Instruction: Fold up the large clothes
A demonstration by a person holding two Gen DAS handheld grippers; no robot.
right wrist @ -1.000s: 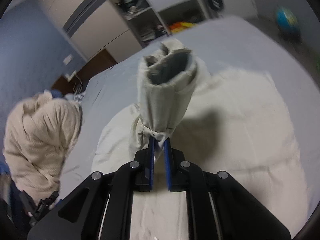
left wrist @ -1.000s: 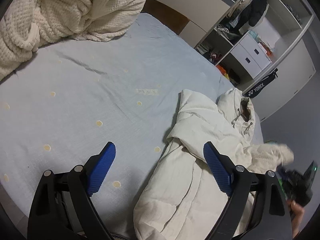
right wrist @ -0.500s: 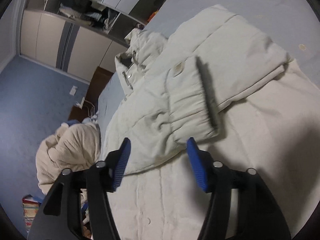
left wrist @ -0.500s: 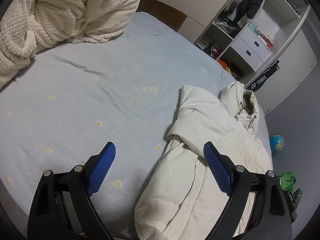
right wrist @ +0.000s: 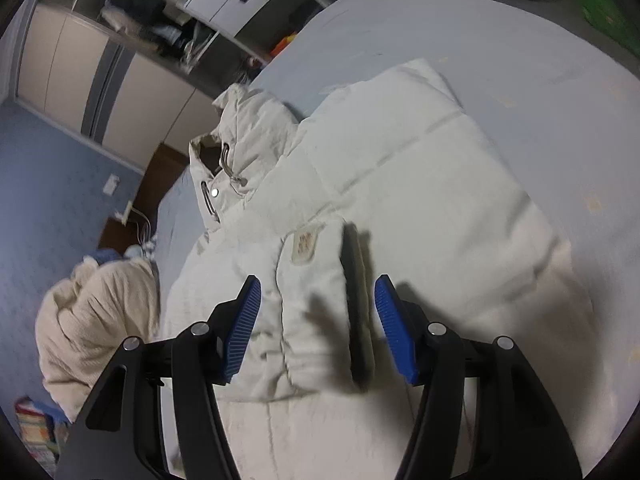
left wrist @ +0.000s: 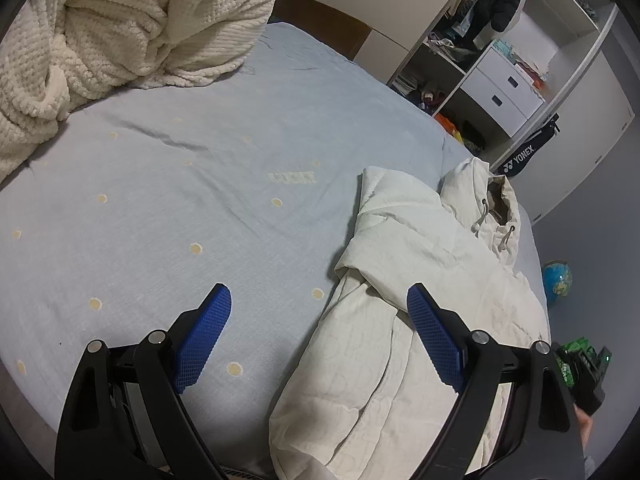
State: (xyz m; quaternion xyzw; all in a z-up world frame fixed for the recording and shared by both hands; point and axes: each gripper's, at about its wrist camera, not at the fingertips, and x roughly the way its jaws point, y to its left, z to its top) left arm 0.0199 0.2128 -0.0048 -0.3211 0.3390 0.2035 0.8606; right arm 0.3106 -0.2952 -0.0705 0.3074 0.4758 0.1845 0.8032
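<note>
1. The left gripper, black-framed with blue ribbed pads, stands wide open and holds nothing; its left pad hangs over bare sheet, its right pad over the jacket.
2. The right gripper is likewise spread wide and grips nothing; the folded-in sleeve cuff lies between its two pads, though whether they touch the fabric cannot be told.
3. The cream-white quilted hooded jacket lies flat on the pale blue dotted bedsheet, ahead and to the right of the left gripper, with its hood and drawcords at the far end.
4. Seen from the right gripper, the jacket fills the ground ahead, with one sleeve folded across the chest and a small sewn label just beyond the pads.
5. To the left of the left gripper and ahead of it, a broad stretch of sheet lies open up to the bed's far edge.
6. The jacket's near hem reaches the bed edge below the left gripper's right pad.
7. A heaped cream knitted blanket takes up the far left corner of the bed.
8. Beyond the bed's far right edge stand open white wardrobe shelves with drawers and a dark racket bag.
9. A blue globe sits on the floor to the right of the bed.
</note>
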